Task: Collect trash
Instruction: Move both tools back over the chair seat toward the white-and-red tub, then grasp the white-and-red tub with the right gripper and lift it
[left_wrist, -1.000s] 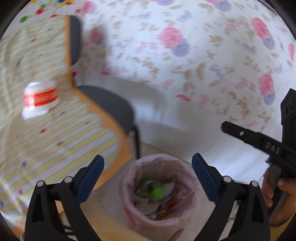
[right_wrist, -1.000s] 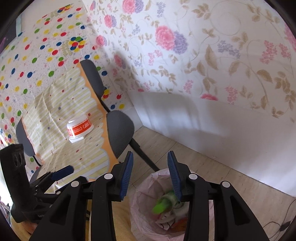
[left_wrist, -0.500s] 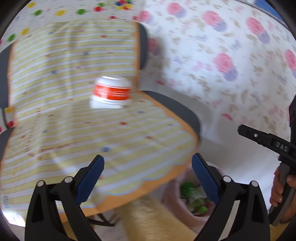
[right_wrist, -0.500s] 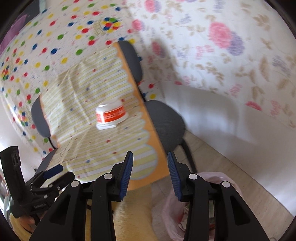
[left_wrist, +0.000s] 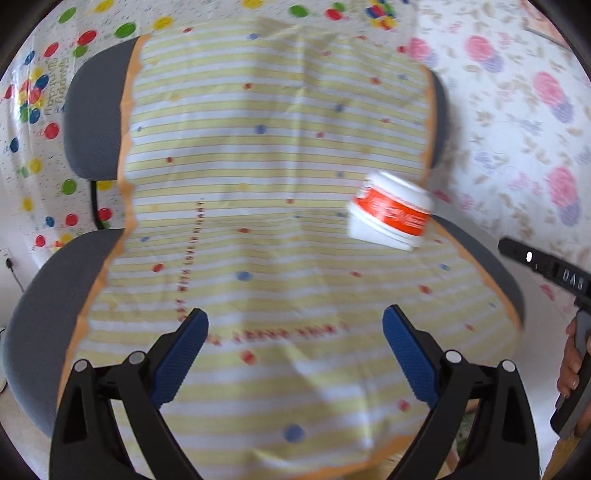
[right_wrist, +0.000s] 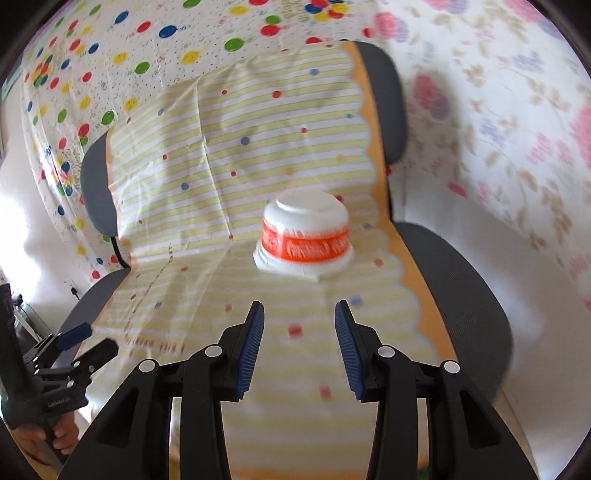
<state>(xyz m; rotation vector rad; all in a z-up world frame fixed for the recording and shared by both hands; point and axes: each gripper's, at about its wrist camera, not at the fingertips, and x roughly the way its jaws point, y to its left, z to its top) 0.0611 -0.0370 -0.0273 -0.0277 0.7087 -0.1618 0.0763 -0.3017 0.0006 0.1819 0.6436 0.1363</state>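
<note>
Since the white cup (right_wrist: 303, 236) with the orange band sits almost dead ahead of my right tongs (right_wrist: 299, 350), just a little beyond the tips and roughly centred between them, I judge the right hand to be the one to take it. It stands upside down on the striped cloth (right_wrist: 221, 206) draped over the chairs (right_wrist: 465, 295), its wider rim flat on the cloth and its base upward, so its axis runs vertical and a grasp across the banded wall looks natural. My right tongs are parted and hold nothing, but the gap looks narrower than the cup; I would want them wider before closing in.

From the left wrist view the cup (left_wrist: 391, 216) lies well up and to the right of my left tongs (left_wrist: 295, 354), which are spread wide and carry nothing. That hand is clearly the farther one.

As for containers, no bin shows plainly in either view; only a blurred sliver at the bottom edge, which I cannot identify. Whether the inverted cup has anything under it I cannot tell.
</note>
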